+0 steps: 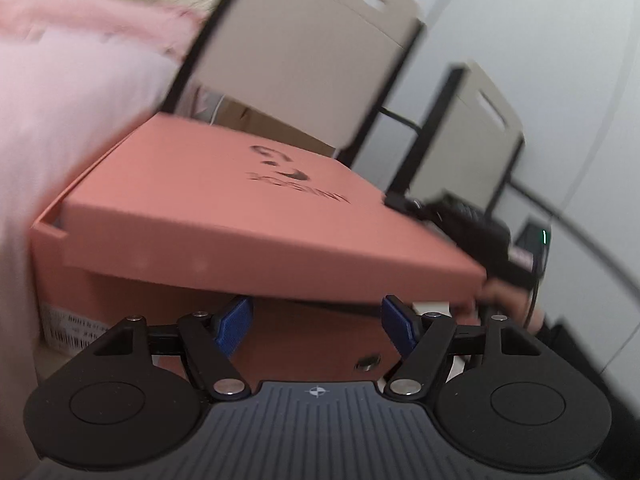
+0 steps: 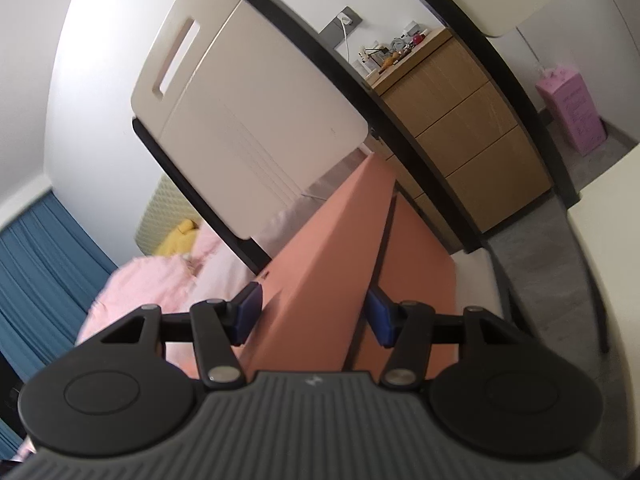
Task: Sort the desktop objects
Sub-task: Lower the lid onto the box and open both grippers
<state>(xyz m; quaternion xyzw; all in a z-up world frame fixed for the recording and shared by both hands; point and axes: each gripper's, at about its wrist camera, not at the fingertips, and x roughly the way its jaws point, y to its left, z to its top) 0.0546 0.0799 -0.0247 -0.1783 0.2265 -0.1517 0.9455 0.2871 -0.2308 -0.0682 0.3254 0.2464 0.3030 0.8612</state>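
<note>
A salmon-pink shoe box (image 1: 280,340) fills the left wrist view, its lid (image 1: 256,216) tilted up and partly lifted off the base. My left gripper (image 1: 316,322) is open, its blue pads just under the lid's front edge, against the box's front wall. In the right wrist view my right gripper (image 2: 314,314) is shut on the lid's edge (image 2: 320,280), one blue pad on each side. The right gripper also shows in the left wrist view (image 1: 476,236) at the lid's far right corner.
Two beige chairs with black frames (image 1: 304,60) stand behind the box. A pink garment (image 1: 60,120) lies at the left. In the right wrist view a wooden drawer cabinet (image 2: 472,136), a pink carton (image 2: 572,108) on the grey floor and a blue curtain (image 2: 44,272) show.
</note>
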